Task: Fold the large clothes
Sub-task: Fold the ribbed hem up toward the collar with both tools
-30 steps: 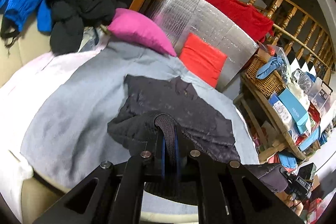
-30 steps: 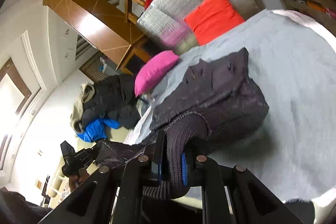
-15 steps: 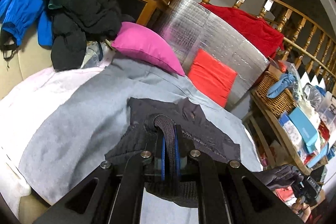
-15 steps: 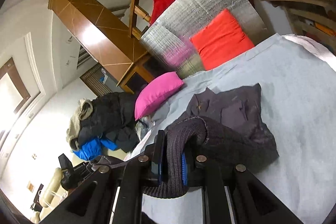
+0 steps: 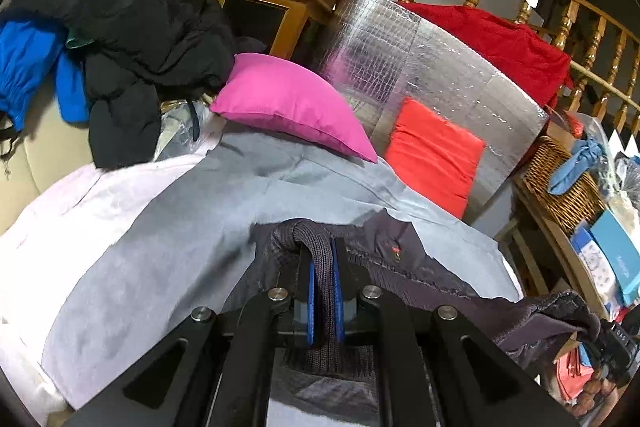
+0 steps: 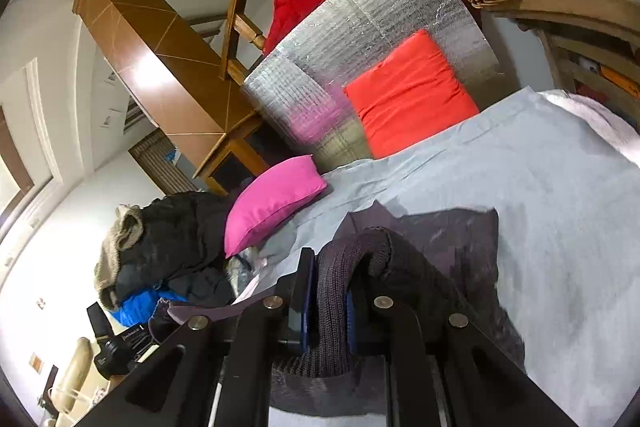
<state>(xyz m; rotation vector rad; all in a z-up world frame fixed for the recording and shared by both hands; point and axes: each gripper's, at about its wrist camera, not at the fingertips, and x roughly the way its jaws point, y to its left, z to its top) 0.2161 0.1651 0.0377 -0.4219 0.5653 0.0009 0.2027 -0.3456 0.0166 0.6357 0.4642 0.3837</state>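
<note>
Dark knit ribbing is pinched in both tongs: the left tongs [image 5: 323, 301] clamp one stretch of the dark jacket's [image 5: 404, 267] hem, the right tongs [image 6: 328, 311] another, the band taut between them. The jacket lies on the grey sheet [image 5: 168, 239] in front of the pink pillow [image 5: 288, 105], its hem lifted off the sheet. The step in hand looks like a fold, hem over body. Next, I judge, both grips should carry the hem toward the pillow, level, then lower it.

Dark jacket [image 5: 404, 263] — matt cloth, ribbed knit hem; railing [image 5: 560, 15] — glossy wood.
</note>
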